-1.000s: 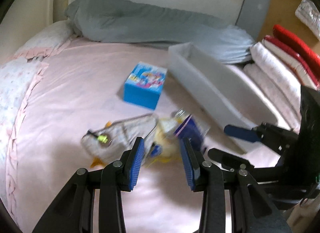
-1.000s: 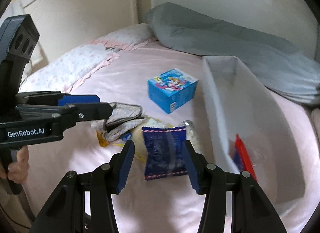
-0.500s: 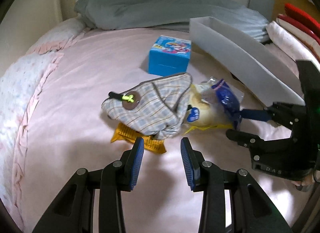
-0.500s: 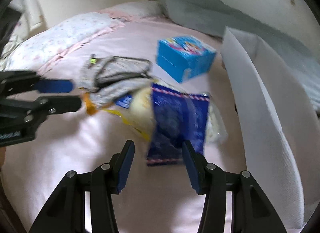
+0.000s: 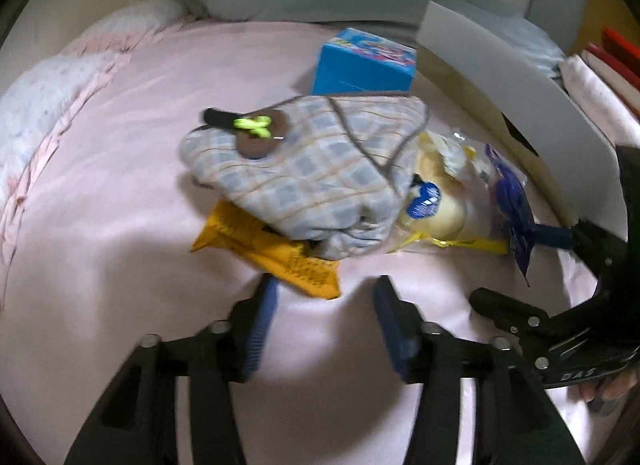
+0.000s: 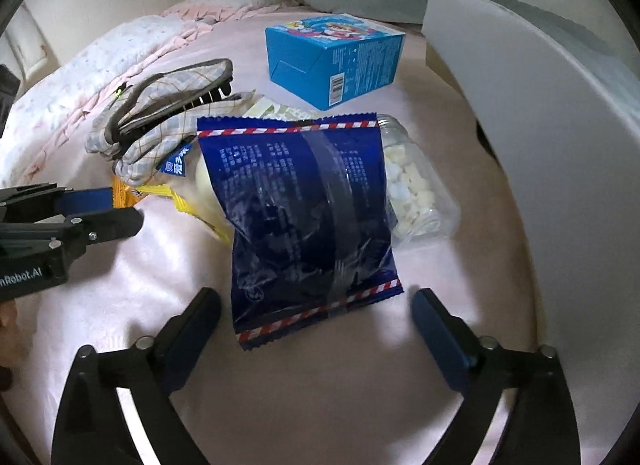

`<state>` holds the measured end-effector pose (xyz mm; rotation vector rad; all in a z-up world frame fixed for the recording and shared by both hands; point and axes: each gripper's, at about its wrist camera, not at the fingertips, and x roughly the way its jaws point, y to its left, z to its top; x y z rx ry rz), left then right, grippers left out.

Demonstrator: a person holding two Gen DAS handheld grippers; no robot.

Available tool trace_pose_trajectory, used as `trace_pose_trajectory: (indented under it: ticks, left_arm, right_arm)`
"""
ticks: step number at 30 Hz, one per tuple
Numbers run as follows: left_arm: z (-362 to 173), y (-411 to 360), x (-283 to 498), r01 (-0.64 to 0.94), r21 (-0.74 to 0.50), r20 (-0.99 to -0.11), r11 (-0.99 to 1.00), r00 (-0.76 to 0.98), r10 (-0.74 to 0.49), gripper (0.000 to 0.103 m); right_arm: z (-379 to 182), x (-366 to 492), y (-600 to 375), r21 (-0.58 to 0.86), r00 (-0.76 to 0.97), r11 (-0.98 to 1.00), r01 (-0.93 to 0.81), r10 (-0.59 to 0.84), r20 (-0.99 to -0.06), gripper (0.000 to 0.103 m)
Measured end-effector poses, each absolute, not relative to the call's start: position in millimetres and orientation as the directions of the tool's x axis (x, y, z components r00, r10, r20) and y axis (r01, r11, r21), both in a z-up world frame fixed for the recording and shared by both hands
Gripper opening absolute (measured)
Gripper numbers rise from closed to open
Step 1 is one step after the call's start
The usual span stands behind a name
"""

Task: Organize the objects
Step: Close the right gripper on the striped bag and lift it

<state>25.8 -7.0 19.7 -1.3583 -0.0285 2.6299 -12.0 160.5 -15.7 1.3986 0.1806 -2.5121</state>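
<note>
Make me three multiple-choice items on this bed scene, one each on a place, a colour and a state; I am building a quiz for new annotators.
1. Where does the dark blue snack bag lie?
A. Inside the white bin
B. On the pink sheet, ahead of the right gripper
C. On top of the blue box

2. What colour is the flat packet sticking out from under the plaid cloth pouch?
A. Yellow-orange
B. Green
C. Red

3. How does the right gripper stand?
A. Shut on the bag
B. Shut on nothing
C. Open wide, touching nothing

Answers: 1 B, the bag rests on the pink sheet just beyond the right gripper; 2 A, the packet's visible end is yellow-orange; 3 C, its jaws have just been opening and stand apart on either side of the bag's near edge.
</note>
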Motion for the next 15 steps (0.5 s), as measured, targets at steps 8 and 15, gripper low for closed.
trace_pose_trajectory:
  ticks: [8, 15]
  left_arm:
    - [12, 7, 27, -0.178, -0.021, -0.811, -0.984, -0.573, 0.121, 0.085]
    - [17, 0, 28, -0.121, -0.024, -0.807, -0.992, -0.584, 0.091, 0.073]
  right_arm:
    - [-16, -8, 160, 0.013, -0.500, -0.957, 0.291, -0.164, -0.850, 0.103]
    - [-12, -1, 155, -0.010, -0.517, -0.946, 0.324, -0.168, -0.839, 0.092]
